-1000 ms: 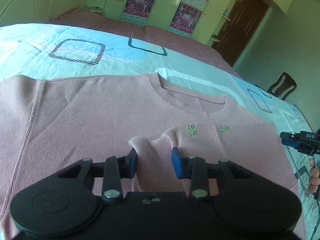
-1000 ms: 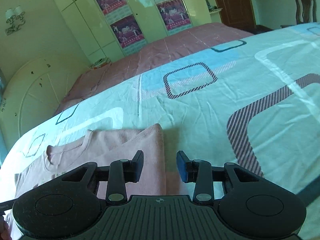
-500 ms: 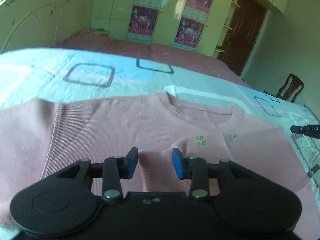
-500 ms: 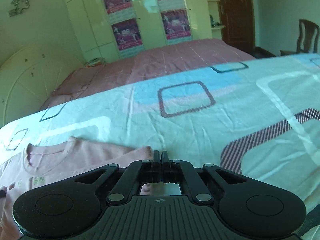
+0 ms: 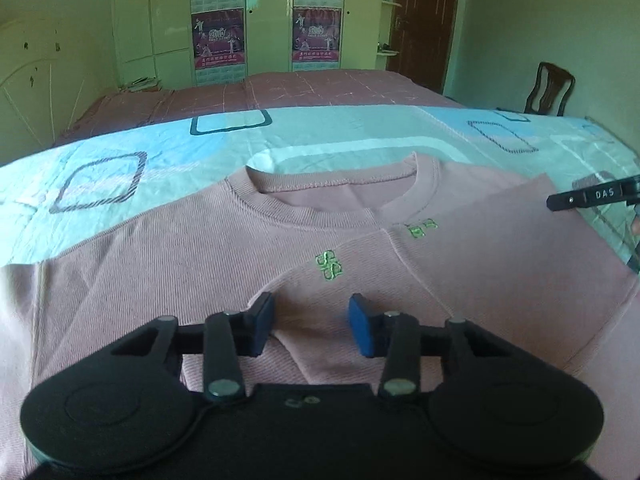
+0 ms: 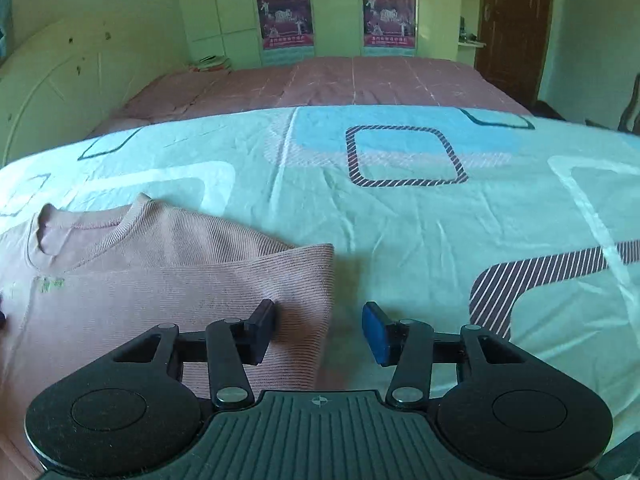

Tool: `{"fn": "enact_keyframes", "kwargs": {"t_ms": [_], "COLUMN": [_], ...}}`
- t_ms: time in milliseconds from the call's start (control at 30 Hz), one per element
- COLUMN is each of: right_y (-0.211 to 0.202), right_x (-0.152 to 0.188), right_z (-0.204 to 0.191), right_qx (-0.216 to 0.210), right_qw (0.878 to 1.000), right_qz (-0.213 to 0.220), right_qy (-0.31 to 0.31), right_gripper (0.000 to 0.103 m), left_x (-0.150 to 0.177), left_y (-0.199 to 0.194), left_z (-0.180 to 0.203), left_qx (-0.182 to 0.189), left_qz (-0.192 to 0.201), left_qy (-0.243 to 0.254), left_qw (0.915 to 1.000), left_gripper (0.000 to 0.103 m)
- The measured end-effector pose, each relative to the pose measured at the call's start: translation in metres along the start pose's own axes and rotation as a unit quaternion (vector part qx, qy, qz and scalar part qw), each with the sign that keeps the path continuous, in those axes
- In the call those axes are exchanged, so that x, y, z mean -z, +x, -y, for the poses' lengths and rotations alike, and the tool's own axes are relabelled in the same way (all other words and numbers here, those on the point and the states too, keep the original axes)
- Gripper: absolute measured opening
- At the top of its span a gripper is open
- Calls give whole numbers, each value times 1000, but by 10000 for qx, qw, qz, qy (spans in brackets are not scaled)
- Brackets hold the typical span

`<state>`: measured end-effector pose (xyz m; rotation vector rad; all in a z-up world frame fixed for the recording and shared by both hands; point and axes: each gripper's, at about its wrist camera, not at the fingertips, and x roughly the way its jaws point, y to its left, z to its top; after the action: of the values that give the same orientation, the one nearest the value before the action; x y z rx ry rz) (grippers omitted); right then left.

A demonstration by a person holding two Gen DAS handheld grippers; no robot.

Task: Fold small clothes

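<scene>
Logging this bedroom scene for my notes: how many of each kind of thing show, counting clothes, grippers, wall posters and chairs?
Pink sweater: 1
Grippers, left gripper and right gripper: 2
Wall posters: 2
Wooden chair: 1
Total: 6

My left wrist view sits close above the pink sweater (image 5: 200, 264), angled down across the bed (image 5: 160, 152) toward the wardrobe (image 5: 264, 20). My right wrist view faces likewise, sharing the sweater's folded edge, collar and wardrobe.

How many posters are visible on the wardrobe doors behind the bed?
2 whole: one on the left door, one on the right door. Parts of two more show above them, cut off by the frame.
</scene>
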<state>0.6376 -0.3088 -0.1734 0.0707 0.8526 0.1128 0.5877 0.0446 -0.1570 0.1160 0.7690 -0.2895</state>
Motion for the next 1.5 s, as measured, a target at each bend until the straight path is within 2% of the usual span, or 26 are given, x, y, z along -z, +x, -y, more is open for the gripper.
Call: {"fn": "enact_keyframes", "kwargs": {"t_ms": [33, 100, 167, 200, 267, 333, 400, 500, 567, 633, 700, 800, 900, 1000, 1133, 1233, 1500], "right_y": [-7, -26, -42, -46, -44, -52, -66, -90, -103, -102, -86, -89, -101, -91, -88, -88, -88], "right_x": [0, 5, 17, 26, 46, 67, 78, 86, 87, 91, 101, 100, 97, 103, 105, 107, 107], "right_z": [-1, -11, -25, -31, -33, -23, -16, -26, -33, -42, -44, -41, -39, -35, -34, -29, -24], "right_qx": [-72, -195, -417, -453, -158, 6, -71, 58, -178, -338, -187, -240, -249, -263, -316, -397, -573], "right_qw": [9999, 9994, 9980, 9976, 9981, 9989, 9996, 9984, 9979, 9976, 9977, 9979, 9979, 9983, 9978, 9977, 9973], "right_qz": [55, 294, 341, 274, -72, -25, -33, 272, 481, 304, -107, -62, 176, -149, -149, -146, -114], "right_qy": [58, -63, -316, -439, -587, -462, -281, -491, -395, -513, -636, -595, -563, -506, -566, -530, -447], "right_gripper": [35, 32, 18, 17, 17, 17, 18, 18, 18, 18, 17, 17, 17, 17, 18, 18, 18], "left_x": [-2, -1, 7, 12, 27, 40, 44, 48, 49, 52, 51, 47, 50, 59, 56, 58, 65], "left_y": [-4, -15, -25, -27, -25, -32, -43, -54, -57, -54, -52, -56, -63, -61, -65, -66, -71], "left_z": [6, 18, 33, 38, 40, 32, 33, 41, 43, 43, 41, 37, 33, 30, 31, 30, 13], "left_qx": [38, 163, 271, 244, 107, 183, 176, 135, 141, 109, 118, 77, -58, -157, -299, -558, -884], "left_qz": [12, 153, 220, 203, -8, 111, 130, 190, 189, 106, 75, 143, 189, 39, 6, -69, -235], "left_qy": [17, 115, 280, 356, 419, 302, 397, 518, 443, 368, 209, 42, -73, -38, -110, -221, -776], "left_qw": [10000, 9997, 9990, 9989, 9991, 9993, 9990, 9984, 9987, 9992, 9997, 9999, 9998, 9999, 9995, 9982, 9928], "left_gripper": [40, 42, 42, 43, 44, 44, 43, 43, 44, 44, 44, 42, 42, 42, 43, 44, 48]}}
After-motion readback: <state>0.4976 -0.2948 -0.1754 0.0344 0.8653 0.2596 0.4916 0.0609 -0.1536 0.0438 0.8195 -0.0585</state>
